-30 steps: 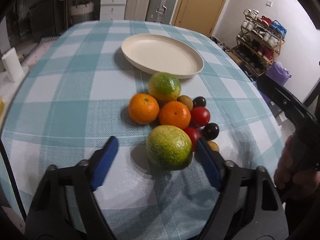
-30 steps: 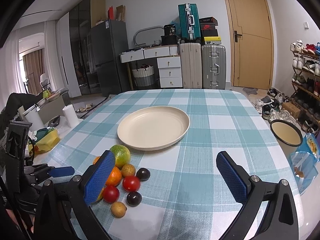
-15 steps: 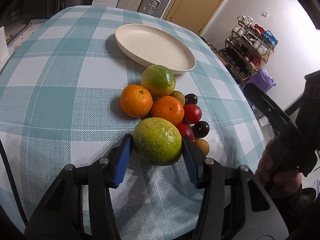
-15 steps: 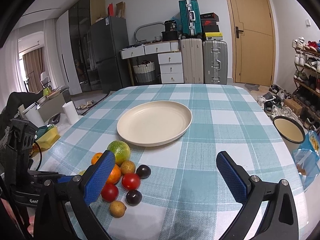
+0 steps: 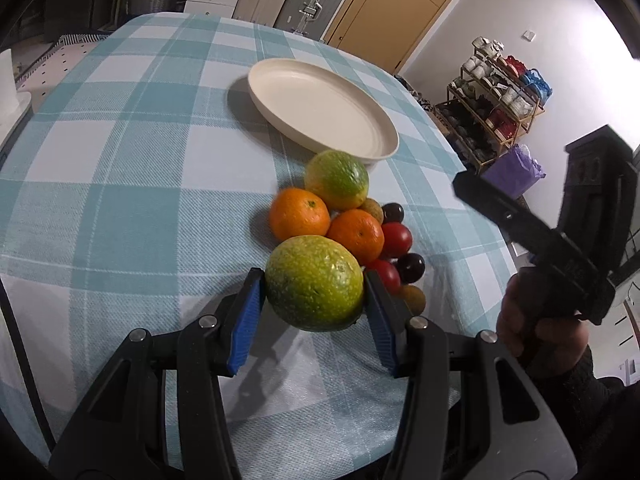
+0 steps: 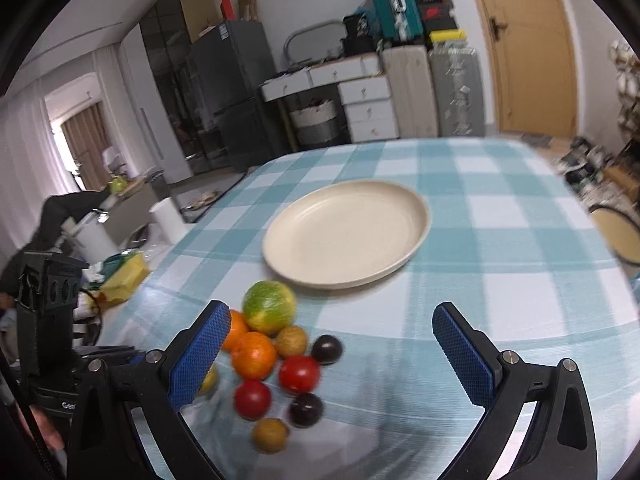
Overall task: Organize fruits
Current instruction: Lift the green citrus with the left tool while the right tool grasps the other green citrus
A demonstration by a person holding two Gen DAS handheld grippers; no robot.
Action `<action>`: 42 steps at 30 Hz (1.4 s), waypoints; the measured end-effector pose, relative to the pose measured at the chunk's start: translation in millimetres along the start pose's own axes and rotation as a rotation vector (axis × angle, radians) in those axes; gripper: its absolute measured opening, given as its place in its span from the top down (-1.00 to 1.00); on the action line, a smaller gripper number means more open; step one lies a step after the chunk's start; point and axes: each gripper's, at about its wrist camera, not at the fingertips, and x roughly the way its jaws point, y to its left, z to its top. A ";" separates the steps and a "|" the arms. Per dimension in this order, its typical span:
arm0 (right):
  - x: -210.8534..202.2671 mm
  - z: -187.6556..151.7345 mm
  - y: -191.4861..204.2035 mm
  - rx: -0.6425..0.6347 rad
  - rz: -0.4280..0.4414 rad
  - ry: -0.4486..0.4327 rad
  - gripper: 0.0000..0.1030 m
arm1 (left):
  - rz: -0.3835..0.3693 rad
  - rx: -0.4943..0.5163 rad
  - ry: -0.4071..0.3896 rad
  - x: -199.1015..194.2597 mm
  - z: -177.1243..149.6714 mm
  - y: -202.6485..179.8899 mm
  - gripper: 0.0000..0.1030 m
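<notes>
Left wrist view: the left gripper (image 5: 314,300) clenches a large round green-yellow citrus fruit (image 5: 315,282) between its blue pads, at the near edge of the fruit pile on the teal-checked tablecloth (image 5: 120,184). Beyond it lie two oranges (image 5: 299,213), another green citrus (image 5: 337,179) and the empty cream round plate (image 5: 320,108).

Right wrist view: the right gripper (image 6: 332,350) hangs released, jaws wide, over red tomatoes (image 6: 298,374) and dark plums (image 6: 327,349); the plate sits farther away.
</notes>
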 end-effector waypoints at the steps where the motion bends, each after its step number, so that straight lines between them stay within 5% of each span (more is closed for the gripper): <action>1: 3.2 0.8 0.6 0.003 0.008 0.010 -1.00 | -0.002 -0.001 -0.002 -1.7 2.3 2.0 0.09; 22: 84.8 21.3 21.5 0.042 0.158 0.229 -0.89 | 0.013 -0.062 -0.041 -16.9 25.6 33.8 0.09; 31: 109.9 24.4 26.7 0.064 0.188 0.313 -0.45 | 0.023 -0.085 -0.043 -13.5 38.0 45.1 0.09; 35: 115.0 23.1 29.0 0.053 0.181 0.342 0.03 | 0.032 -0.088 -0.038 -9.5 45.2 47.4 0.09; 42: 112.6 22.6 20.9 0.086 0.204 0.324 0.04 | 0.042 -0.087 -0.034 -3.3 56.7 44.8 0.09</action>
